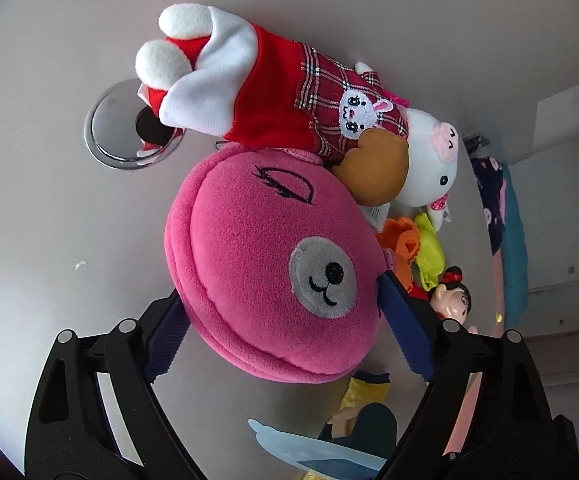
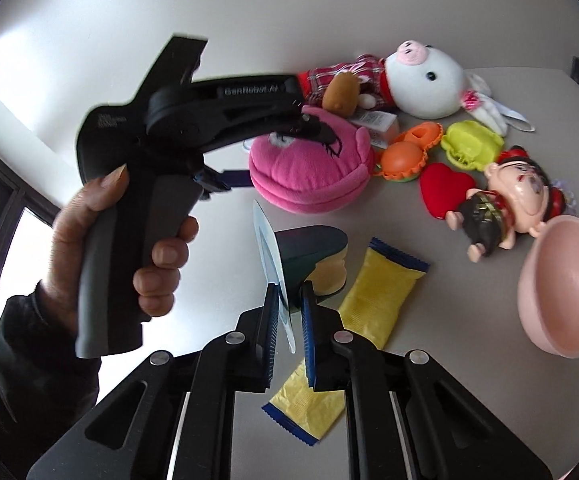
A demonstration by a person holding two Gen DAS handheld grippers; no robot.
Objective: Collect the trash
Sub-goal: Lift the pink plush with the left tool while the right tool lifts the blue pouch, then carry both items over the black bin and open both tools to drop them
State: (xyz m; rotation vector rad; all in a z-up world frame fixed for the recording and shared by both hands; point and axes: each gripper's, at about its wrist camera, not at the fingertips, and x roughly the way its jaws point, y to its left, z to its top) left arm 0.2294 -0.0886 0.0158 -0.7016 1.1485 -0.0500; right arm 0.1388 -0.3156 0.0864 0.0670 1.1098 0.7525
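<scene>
Pinching pale blue wrapper point(image 2: 274, 256) in right hand-held gripper point(image 2: 289, 340), left hand-held gripper point(image 1: 285, 336) spread around pink plush point(image 1: 273, 264).

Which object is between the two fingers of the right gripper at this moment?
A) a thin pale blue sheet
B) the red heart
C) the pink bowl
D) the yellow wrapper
A: in the right wrist view the right gripper has its blue pads close on either side of the thin pale blue sheet, while the yellow wrapper lies on the table beneath.
</scene>
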